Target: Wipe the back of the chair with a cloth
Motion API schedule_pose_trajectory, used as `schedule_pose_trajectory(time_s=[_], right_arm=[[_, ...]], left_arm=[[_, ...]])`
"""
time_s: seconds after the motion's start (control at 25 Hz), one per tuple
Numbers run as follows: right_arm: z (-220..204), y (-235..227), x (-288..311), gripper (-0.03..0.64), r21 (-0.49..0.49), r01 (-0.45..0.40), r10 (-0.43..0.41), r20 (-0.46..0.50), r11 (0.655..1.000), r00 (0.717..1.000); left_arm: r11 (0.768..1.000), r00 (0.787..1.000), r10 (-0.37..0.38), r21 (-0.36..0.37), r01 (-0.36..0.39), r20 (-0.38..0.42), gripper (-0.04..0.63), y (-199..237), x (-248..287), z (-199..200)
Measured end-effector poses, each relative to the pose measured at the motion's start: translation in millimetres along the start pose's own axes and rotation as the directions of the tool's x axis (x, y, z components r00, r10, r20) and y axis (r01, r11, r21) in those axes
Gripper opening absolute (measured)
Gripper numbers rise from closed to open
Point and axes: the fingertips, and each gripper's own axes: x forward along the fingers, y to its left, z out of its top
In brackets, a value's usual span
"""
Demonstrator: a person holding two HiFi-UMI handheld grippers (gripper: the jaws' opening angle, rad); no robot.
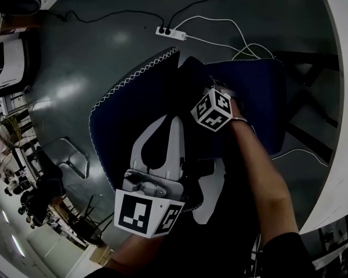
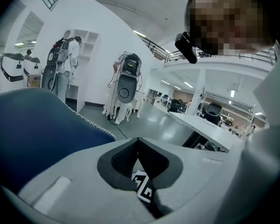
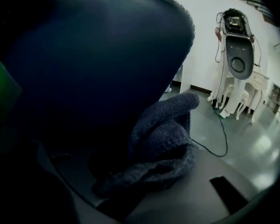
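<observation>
The right claw (image 3: pixel 149 171) is clamped on the dark grey knitted cloth (image 3: pixel 164 134). The cloth bulges out at 12 o'clock from the jaws and seems to touch the dark blue padded chair back with white stitching (image 3: pixel 93 55), which rises at 10 o'clock. To wipe well, I would press the cloth flat on the fabric and draw long, overlapping strokes. The left claw (image 1: pixel 175 123), jaws together and empty, hovers over the chair back at 7 o'clock from the right one.
</observation>
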Motion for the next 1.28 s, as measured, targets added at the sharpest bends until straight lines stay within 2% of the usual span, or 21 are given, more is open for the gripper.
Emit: schedule_pose_trajectory(time_s=[0.44, 0.6, 0.96, 1.28], right_arm=[[-24, 49, -6, 0.081, -0.106, -0.123, 0.119, -0.047, 0.987, 0.992], [-47, 66, -8, 0.081, -0.092, -0.155, 0.150, -0.058, 0.984, 0.987], [-75, 144, -42, 0.081, -0.039, -0.208, 0.204, -0.098, 0.977, 0.974], [-101, 207, -67, 0.081, 0.000, -0.251, 0.248, -0.141, 0.968, 0.958]], left_arm=[[1.000, 1.000, -0.007, -0.006, 0.007, 0.006, 0.009, 2, -7, -9], [1.000, 1.000, -0.015, -0.005, 0.015, 0.003, 0.009, -3, 3, -24], [1.000, 0.999, -0.014, -0.019, 0.013, -0.043, 0.009, -10, -31, -42], [0.999, 0.998, -0.031, -0.015, 0.030, -0.051, 0.009, -18, -60, -45]])
